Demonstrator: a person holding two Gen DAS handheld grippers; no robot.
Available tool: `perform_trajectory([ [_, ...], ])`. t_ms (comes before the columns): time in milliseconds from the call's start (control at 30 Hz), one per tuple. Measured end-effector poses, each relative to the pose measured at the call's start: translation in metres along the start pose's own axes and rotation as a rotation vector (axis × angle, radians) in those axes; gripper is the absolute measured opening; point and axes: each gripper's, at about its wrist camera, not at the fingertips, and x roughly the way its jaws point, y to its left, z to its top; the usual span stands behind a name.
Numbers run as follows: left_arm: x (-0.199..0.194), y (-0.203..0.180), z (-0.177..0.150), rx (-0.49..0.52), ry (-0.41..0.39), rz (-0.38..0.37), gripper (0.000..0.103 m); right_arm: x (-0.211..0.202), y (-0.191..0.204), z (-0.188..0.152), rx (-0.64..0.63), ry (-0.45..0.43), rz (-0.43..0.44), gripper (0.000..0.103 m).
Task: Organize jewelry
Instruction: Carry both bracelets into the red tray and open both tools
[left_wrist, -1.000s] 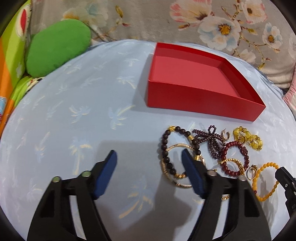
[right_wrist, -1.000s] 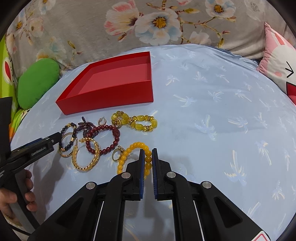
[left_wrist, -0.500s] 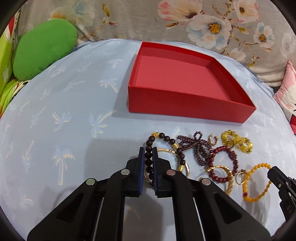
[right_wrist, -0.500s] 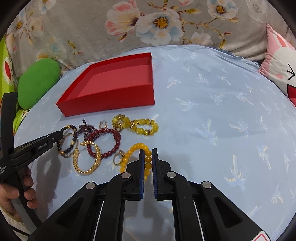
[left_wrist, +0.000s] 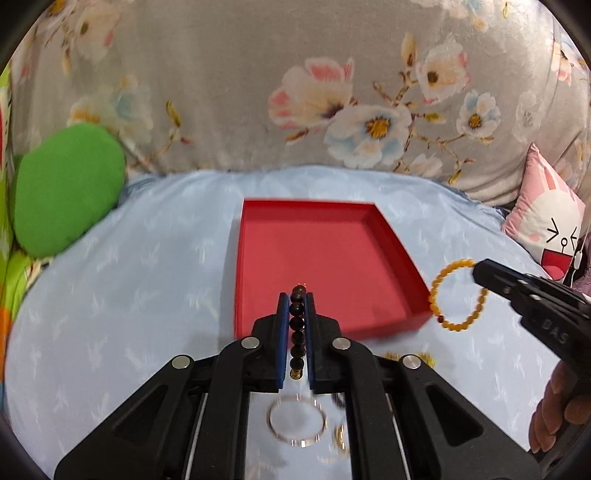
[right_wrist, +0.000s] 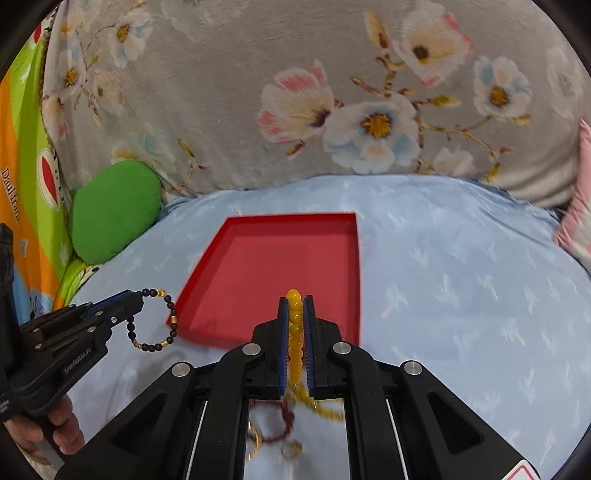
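My left gripper (left_wrist: 295, 299) is shut on a dark bead bracelet (left_wrist: 297, 325) and holds it in the air just before the near wall of the red tray (left_wrist: 325, 254). In the right wrist view that bracelet (right_wrist: 153, 319) hangs as a loop from the left gripper (right_wrist: 138, 295). My right gripper (right_wrist: 295, 301) is shut on a yellow bead bracelet (right_wrist: 295, 332), also raised near the tray (right_wrist: 273, 269). The left wrist view shows the yellow bracelet (left_wrist: 458, 295) dangling from the right gripper (left_wrist: 476, 271) beside the tray's right corner. The tray holds nothing.
A gold bangle (left_wrist: 297, 421) and a dark red bead bracelet (right_wrist: 271, 421) lie blurred on the light blue cloth (left_wrist: 129, 314) below the grippers. A green cushion (left_wrist: 62, 188) sits far left, a pink rabbit pillow (left_wrist: 546, 229) far right. A hand (right_wrist: 55, 428) grips the left tool.
The left gripper closed on the dark bead bracelet, then lifted it off the cloth toward the tray. The right gripper, shut throughout, raised the yellow bracelet likewise.
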Motion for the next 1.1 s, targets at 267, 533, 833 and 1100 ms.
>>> perform_trajectory([
  [267, 0.08, -0.004, 0.055, 0.033, 0.022, 0.045, 0.008, 0.091, 0.008, 0.061, -0.012, 0.061, 0.038, 0.007],
  [533, 0.155, 0.003, 0.07, 0.052, 0.097, 0.132, 0.008, 0.179, -0.002, 0.076, -0.007, 0.18, 0.029, 0.007],
  [833, 0.197, 0.01, 0.062, 0.056, 0.153, 0.181, 0.008, 0.219, -0.014, 0.066, -0.04, 0.244, -0.074, 0.008],
  [1100, 0.19, 0.013, 0.059, 0.027, 0.118, 0.237, 0.04, 0.197, -0.024, 0.064, -0.006, 0.167, -0.084, 0.036],
])
